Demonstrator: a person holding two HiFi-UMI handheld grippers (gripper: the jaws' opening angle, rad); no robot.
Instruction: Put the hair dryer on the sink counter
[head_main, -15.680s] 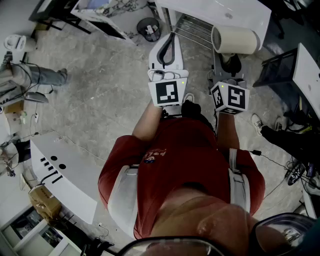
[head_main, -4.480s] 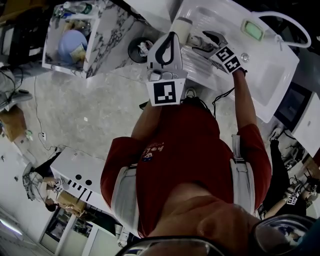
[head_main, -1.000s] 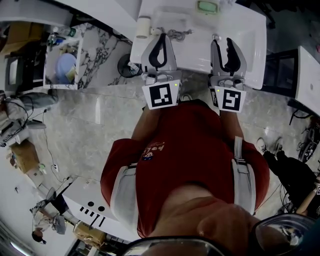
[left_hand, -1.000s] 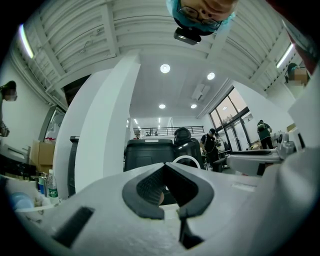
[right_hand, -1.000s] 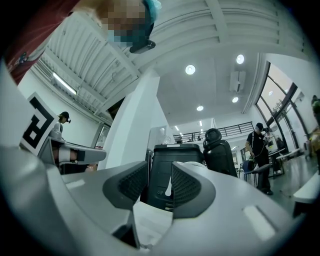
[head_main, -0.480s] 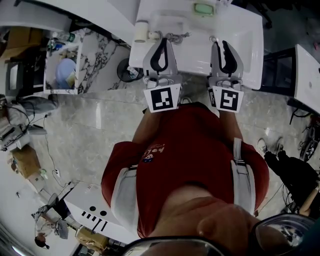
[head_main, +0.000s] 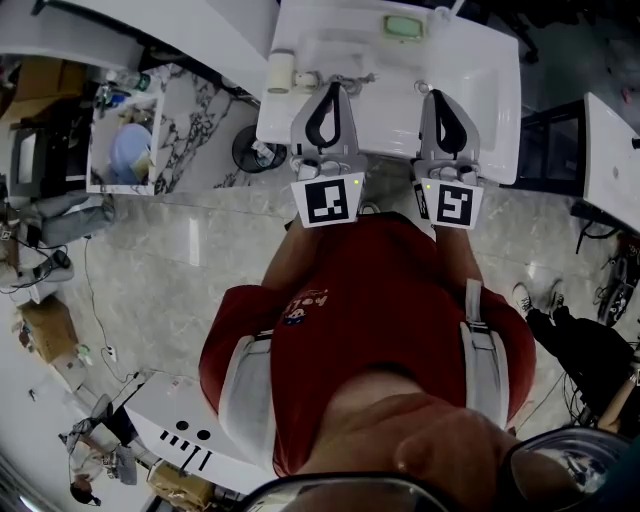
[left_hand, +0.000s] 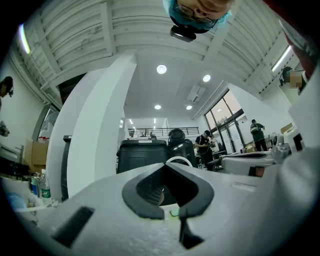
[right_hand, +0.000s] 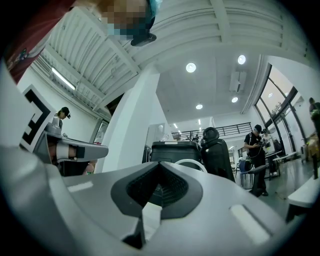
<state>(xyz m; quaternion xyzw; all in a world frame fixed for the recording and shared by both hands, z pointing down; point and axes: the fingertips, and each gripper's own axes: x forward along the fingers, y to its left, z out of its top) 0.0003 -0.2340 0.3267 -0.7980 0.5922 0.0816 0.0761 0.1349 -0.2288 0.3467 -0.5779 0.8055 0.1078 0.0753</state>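
Head view: the hair dryer (head_main: 283, 72) lies on the sink (head_main: 487, 80) counter, at its left end and apart from both tools, so the placing looks done. The left gripper (head_main: 333, 88) and right gripper (head_main: 438, 95) hang side by side over the near rim, apparently parked.

Left gripper view: jaws pressed together, empty.

Right gripper view: jaws have just been closing and meet, with nothing between them.

A round black bin (head_main: 248, 150) stands on the pale floor (head_main: 180, 250) beside a marble-patterned cabinet (head_main: 195, 120) holding a blue bowl (head_main: 129, 150); farther off, a black chair (right_hand: 216, 150) and a standing person (right_hand: 256, 157)
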